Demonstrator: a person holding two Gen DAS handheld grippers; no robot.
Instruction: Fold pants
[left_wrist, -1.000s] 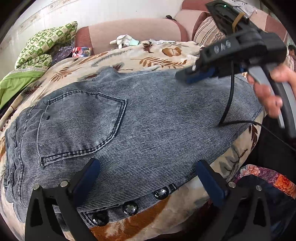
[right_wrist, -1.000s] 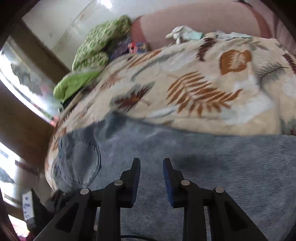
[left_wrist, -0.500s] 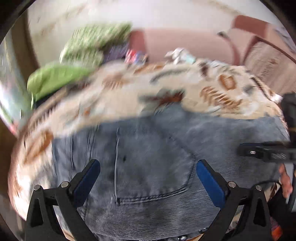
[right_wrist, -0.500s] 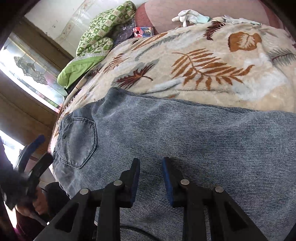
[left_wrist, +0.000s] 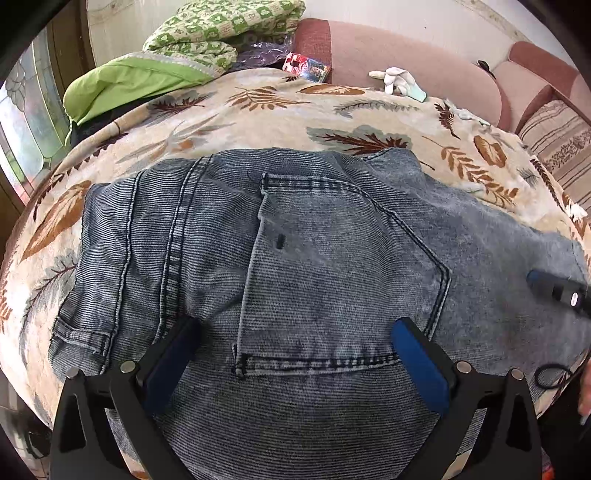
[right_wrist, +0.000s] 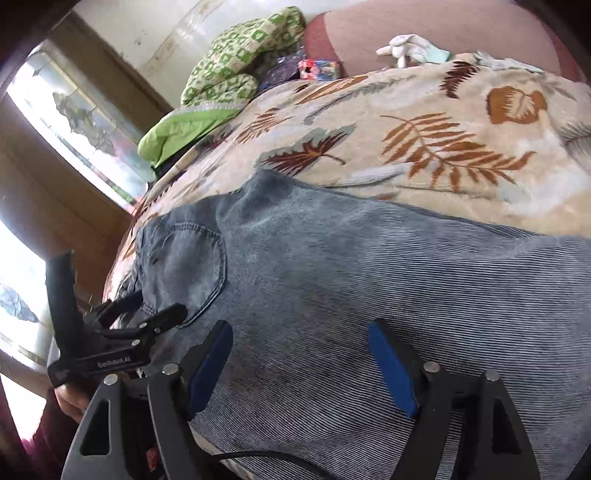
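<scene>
The faded blue-grey denim pants (left_wrist: 332, 258) lie spread flat on a cream fleece blanket printed with brown and grey leaves (left_wrist: 258, 110), seat side up with a stitched back pocket (left_wrist: 332, 273) showing. Both wrist views cut them off: the waistband runs out of sight beneath the left gripper's camera, and the legs run off the right edge of the right wrist view, so I cannot tell how far they reach or whether a fold lies under the cloth.

The left gripper (left_wrist: 295, 350) hangs over the pocket with its blue pads spread wide, one either side of the pocket's lower seam, nothing pinched between them. The right gripper (right_wrist: 301, 363) is over the thigh part of the denim, farther along the leg; its jaws are opening, and the cloth lies below the pads, not caught by them. Whether either set of tips presses on the denim is hard to make out.

Behind, a green patterned quilt (left_wrist: 207, 33) is heaped against the pink sofa back (left_wrist: 406, 66), with a white glove (left_wrist: 397, 79) on the blanket's far edge.
</scene>
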